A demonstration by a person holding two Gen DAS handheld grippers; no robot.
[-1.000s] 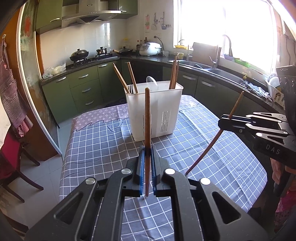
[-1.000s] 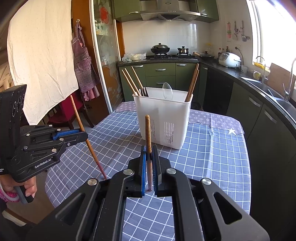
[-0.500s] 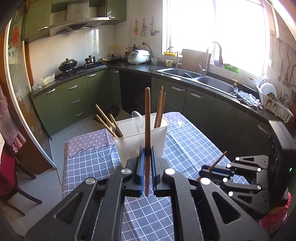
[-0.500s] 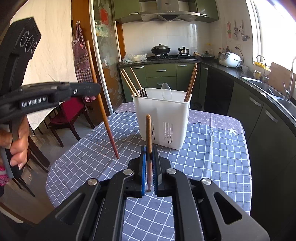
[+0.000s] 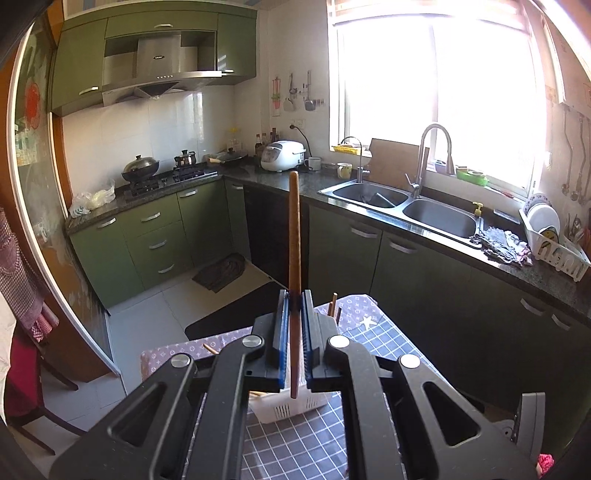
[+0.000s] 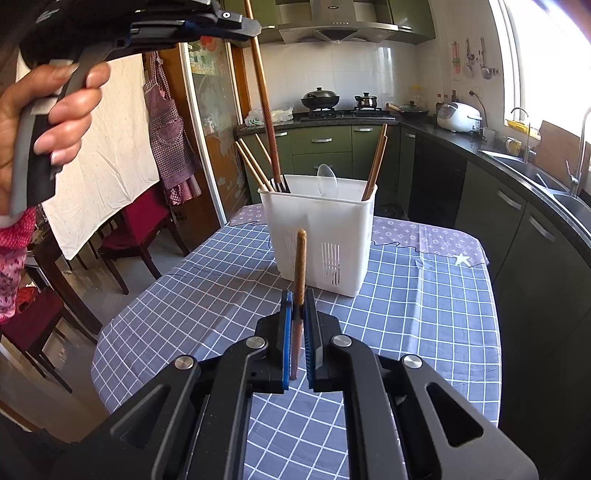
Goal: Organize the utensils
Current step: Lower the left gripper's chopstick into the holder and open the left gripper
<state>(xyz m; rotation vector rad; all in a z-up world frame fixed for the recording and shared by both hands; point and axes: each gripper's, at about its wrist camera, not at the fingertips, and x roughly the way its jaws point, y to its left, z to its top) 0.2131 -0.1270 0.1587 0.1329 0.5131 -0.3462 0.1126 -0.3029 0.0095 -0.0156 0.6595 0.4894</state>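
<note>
Left gripper (image 6: 255, 27) clamped on a chopstick (image 6: 264, 99) above the holder (image 6: 317, 236); right gripper (image 6: 298, 314) clamped on another chopstick (image 6: 299, 280) near the desk (image 6: 184, 295).

Walls: white tile (image 5: 177, 122) behind a steel range hood (image 5: 162, 70).
Cabinets: green fronts (image 5: 155, 236) under a dark stone counter (image 5: 546, 273).
Window: sun floods the pane (image 5: 436, 85) above a double steel sink (image 5: 402, 206).
Floor: pale tiles (image 5: 147, 314), dark mat (image 5: 221, 271).
Furniture: red-cushioned chairs (image 6: 144, 221); a white sheet (image 6: 107, 162) hangs alongside.
</note>
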